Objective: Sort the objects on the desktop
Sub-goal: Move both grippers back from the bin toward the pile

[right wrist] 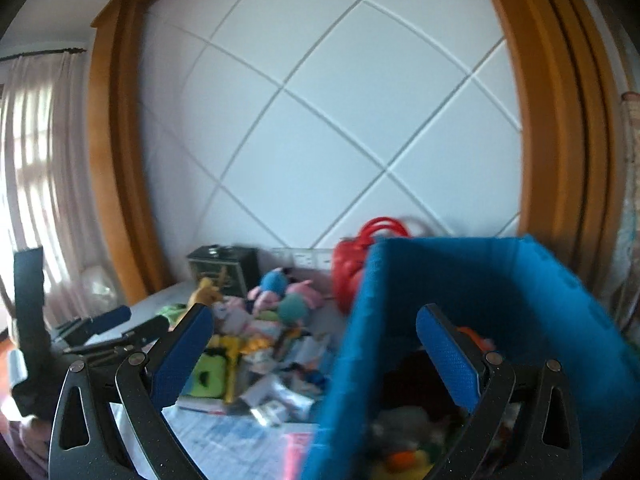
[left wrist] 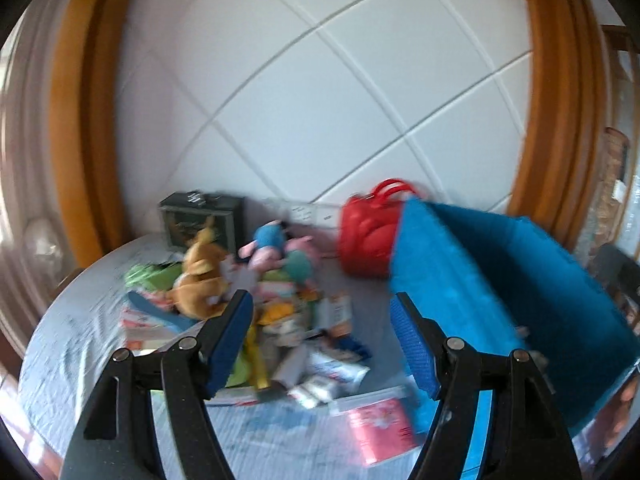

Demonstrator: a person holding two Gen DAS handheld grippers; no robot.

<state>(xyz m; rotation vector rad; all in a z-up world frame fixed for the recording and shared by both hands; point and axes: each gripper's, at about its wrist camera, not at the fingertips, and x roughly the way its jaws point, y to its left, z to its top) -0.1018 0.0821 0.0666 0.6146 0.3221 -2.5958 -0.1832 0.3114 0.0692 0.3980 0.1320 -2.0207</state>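
Observation:
A blue fabric bin point(left wrist: 500, 280) stands at the right of the table; in the right wrist view the bin point(right wrist: 460, 288) holds several toys. A pile of plush toys, packets and cards point(left wrist: 264, 304) lies mid-table, with a brown plush point(left wrist: 200, 280) and a pink and blue plush point(left wrist: 272, 248). My left gripper point(left wrist: 322, 312) is open and empty above the pile. My right gripper point(right wrist: 314, 330) is open and empty, one finger over the bin. The left gripper point(right wrist: 116, 324) shows at the left of the right wrist view.
A red handbag point(left wrist: 368, 232) stands behind the bin. A dark box point(left wrist: 200, 216) sits at the back by the white tiled wall. A pink booklet point(left wrist: 380, 424) lies near the front. The table has a grey cloth point(left wrist: 80, 344). Both views are blurred.

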